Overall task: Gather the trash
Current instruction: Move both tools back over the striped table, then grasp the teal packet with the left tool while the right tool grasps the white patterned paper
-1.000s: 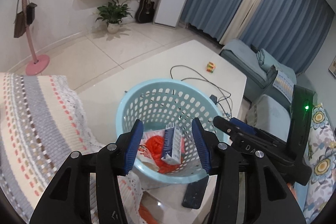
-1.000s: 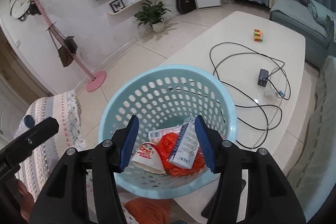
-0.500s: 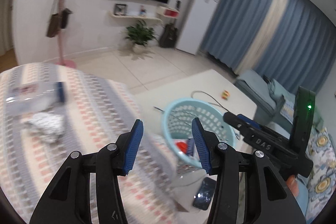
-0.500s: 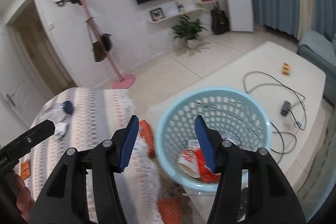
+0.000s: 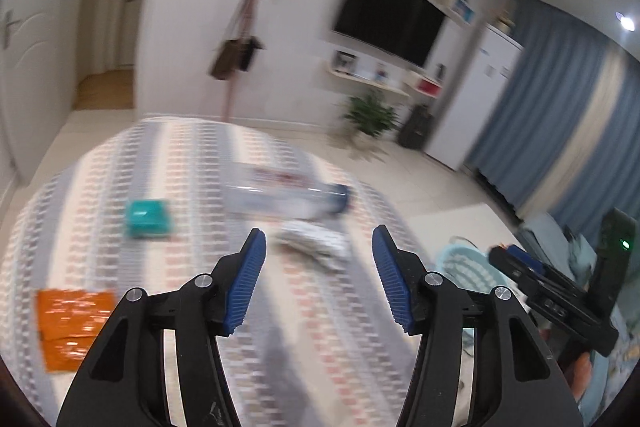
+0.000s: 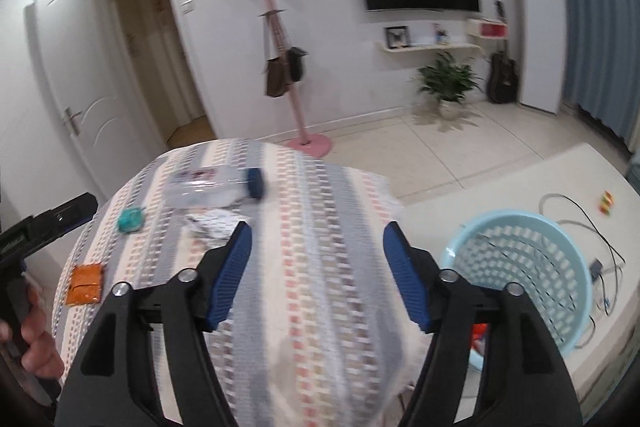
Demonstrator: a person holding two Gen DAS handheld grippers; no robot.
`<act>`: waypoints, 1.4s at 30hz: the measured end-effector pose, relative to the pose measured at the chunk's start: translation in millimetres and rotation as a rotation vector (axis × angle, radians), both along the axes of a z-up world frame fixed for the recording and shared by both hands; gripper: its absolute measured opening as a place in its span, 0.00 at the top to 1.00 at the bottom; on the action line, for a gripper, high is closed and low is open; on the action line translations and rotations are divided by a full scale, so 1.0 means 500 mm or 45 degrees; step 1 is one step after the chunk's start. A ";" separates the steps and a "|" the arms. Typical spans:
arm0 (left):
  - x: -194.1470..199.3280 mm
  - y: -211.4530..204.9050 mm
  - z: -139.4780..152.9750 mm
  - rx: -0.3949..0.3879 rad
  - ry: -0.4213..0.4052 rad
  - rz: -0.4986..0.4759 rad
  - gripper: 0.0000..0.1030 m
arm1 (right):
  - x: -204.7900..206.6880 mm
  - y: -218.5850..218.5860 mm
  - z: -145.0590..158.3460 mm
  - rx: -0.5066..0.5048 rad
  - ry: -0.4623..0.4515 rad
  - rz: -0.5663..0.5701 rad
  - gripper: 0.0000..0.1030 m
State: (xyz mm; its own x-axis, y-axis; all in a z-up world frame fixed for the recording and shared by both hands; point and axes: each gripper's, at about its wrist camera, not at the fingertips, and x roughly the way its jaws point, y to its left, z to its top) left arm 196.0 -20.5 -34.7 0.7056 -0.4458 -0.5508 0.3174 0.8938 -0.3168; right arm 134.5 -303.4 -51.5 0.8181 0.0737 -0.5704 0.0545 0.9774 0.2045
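1. Over the striped cloth (image 5: pixel 192 163), the left gripper (image 5: pixel 318 281) hangs with its blue fingers (image 5: pixel 246 281) spread wide and nothing between them.
2. On the striped cloth ahead of that gripper lies a crumpled white wrapper (image 5: pixel 314 243), blurred, and just beyond it a clear plastic bottle (image 5: pixel 286 193) on its side, its blue cap end pointing toward the basket.
3. Left of the bottle on the cloth sits a small teal box (image 5: pixel 147 218); nearer the camera, at the cloth's left edge, lies a flat orange packet (image 5: pixel 70 323).
4. The right gripper (image 6: pixel 318 275) is also above the striped cloth, fingers wide apart and empty.
5. Right of the cloth, the light blue basket (image 6: pixel 524 267) stands on a white table (image 6: pixel 500 187); what it holds cannot be seen from here.
6. Beyond the basket on that table lie a black cable (image 6: pixel 588 215) and a small coloured cube (image 6: pixel 607 202).
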 end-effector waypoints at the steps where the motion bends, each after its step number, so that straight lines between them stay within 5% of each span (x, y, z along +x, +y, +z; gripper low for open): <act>1: 0.006 0.029 -0.003 0.000 0.007 0.040 0.47 | 0.007 0.015 0.000 0.002 0.001 0.023 0.36; 13: 0.144 0.231 -0.071 -0.077 0.203 0.267 0.31 | 0.156 0.191 -0.066 -0.049 0.073 0.191 0.30; 19: 0.216 0.197 -0.114 -0.037 0.286 0.264 0.31 | 0.206 0.236 -0.101 -0.073 0.084 0.240 0.28; 23: 0.239 0.164 -0.140 0.085 0.277 0.315 0.31 | 0.223 0.242 -0.130 -0.106 0.131 0.216 0.28; 33: 0.236 0.154 -0.162 0.178 0.237 0.337 0.31 | 0.246 0.279 -0.147 -0.228 0.212 0.243 0.25; 35: 0.241 0.150 -0.168 0.193 0.250 0.333 0.35 | 0.250 0.283 -0.151 -0.258 0.225 0.233 0.30; 37: 0.244 0.148 -0.171 0.212 0.257 0.337 0.42 | 0.254 0.283 -0.156 -0.262 0.243 0.229 0.54; 42: 0.240 0.142 -0.170 0.220 0.243 0.327 0.48 | 0.261 0.278 -0.161 -0.240 0.265 0.237 0.77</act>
